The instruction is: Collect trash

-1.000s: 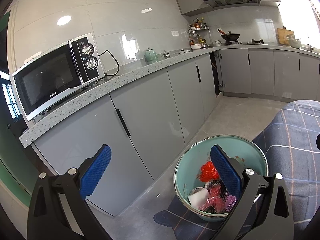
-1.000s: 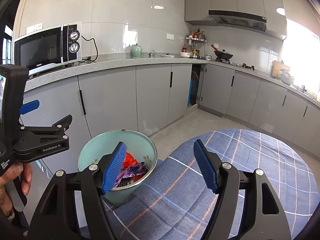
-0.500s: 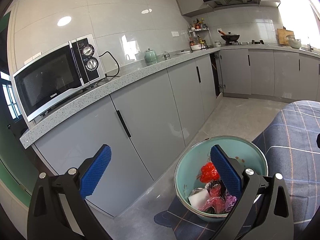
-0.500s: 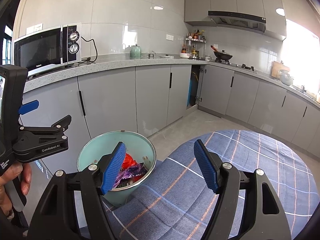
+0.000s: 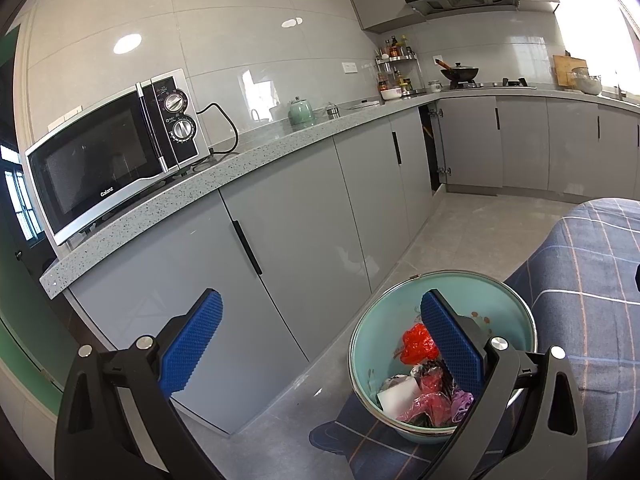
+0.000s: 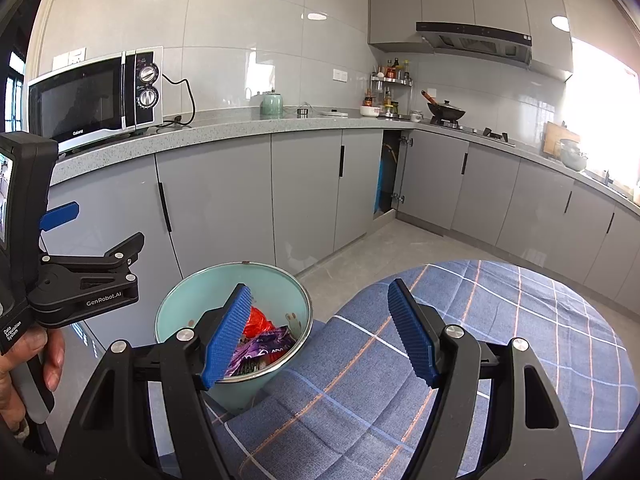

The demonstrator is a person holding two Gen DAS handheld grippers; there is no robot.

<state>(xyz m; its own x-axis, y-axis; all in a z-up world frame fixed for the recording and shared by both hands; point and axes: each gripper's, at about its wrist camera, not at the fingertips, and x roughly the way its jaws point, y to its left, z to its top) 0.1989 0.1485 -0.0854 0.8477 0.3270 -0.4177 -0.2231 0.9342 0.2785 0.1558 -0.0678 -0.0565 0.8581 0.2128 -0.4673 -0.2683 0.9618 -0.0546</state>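
The bin (image 6: 234, 312), already holding wrappers (image 5: 424, 396), stands on the floor just beside the checked cloth (image 6: 460, 352). Both the left tool (image 5: 320, 344) and the right tool (image 6: 320, 332) gape wide, empty. No loose trash shows; scan the cloth before reaching.

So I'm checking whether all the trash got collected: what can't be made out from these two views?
- Bottom of the mint trash bin: both views, buried under wrappers and crossed by blue gripper fingers.
- Floor near the plaid-covered table: both views, the cloth hides it.
- Inside the open cabinet: right wrist view, dark and small.
- Left gripper's jaws: right wrist view, side-on.
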